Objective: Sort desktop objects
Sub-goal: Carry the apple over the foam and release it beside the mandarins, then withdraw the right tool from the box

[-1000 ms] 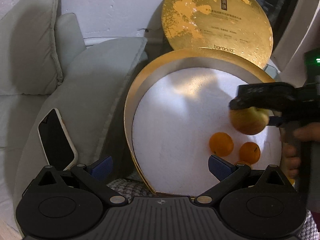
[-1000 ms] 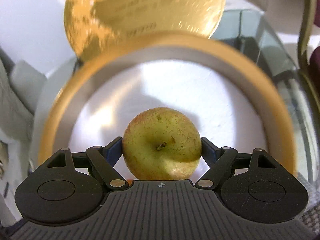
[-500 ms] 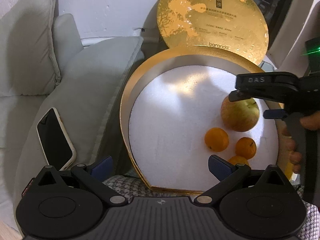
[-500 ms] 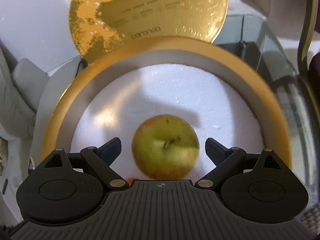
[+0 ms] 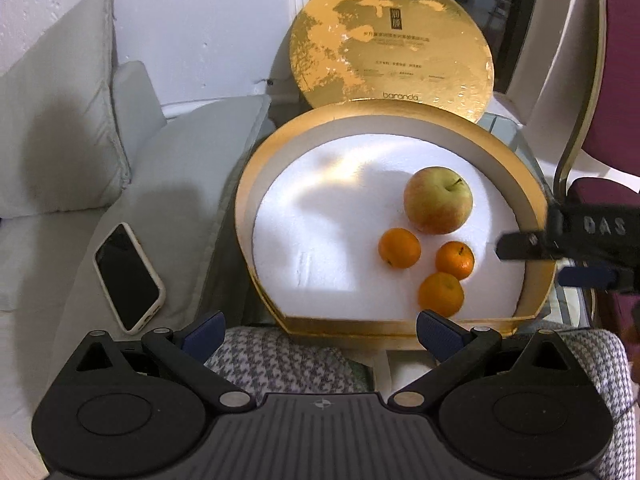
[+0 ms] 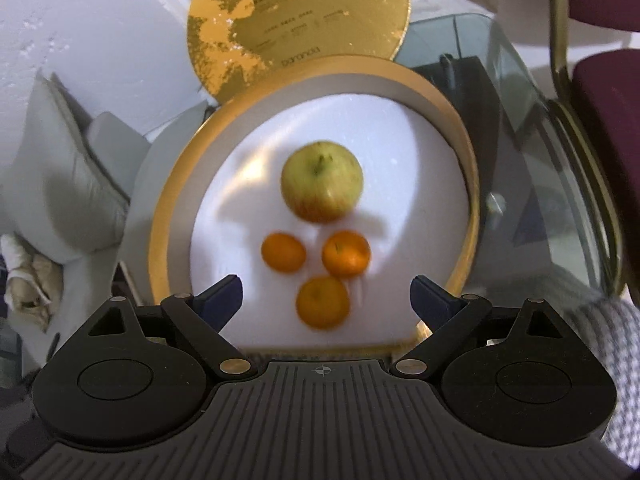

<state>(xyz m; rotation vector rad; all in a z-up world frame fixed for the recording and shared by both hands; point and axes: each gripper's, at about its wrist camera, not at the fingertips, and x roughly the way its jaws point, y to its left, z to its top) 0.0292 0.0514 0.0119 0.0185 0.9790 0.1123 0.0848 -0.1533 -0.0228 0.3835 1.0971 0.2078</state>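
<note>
A yellow-green apple [image 5: 438, 200] [image 6: 322, 186] lies on the white foam floor of a round gold box [image 5: 250, 184] [image 6: 170, 196]. Three small oranges [image 5: 400, 247] [image 6: 284, 252] sit just in front of it. My right gripper [image 6: 326, 298] is open and empty, held back over the box's near rim; in the left wrist view it enters from the right edge [image 5: 560, 256]. My left gripper [image 5: 320, 330] is open too, hovering in front of the box above a houndstooth cloth [image 5: 280, 360].
The box's gold lid [image 5: 390, 48] leans upright against the wall behind it. A phone [image 5: 128, 278] lies on grey cushions to the left. A maroon chair [image 5: 616, 80] and a glass tabletop [image 6: 520, 120] are to the right.
The right gripper opened, set the apple down in the box behind the oranges, and drew back toward the near right rim. The left gripper pulled back and rose slightly.
</note>
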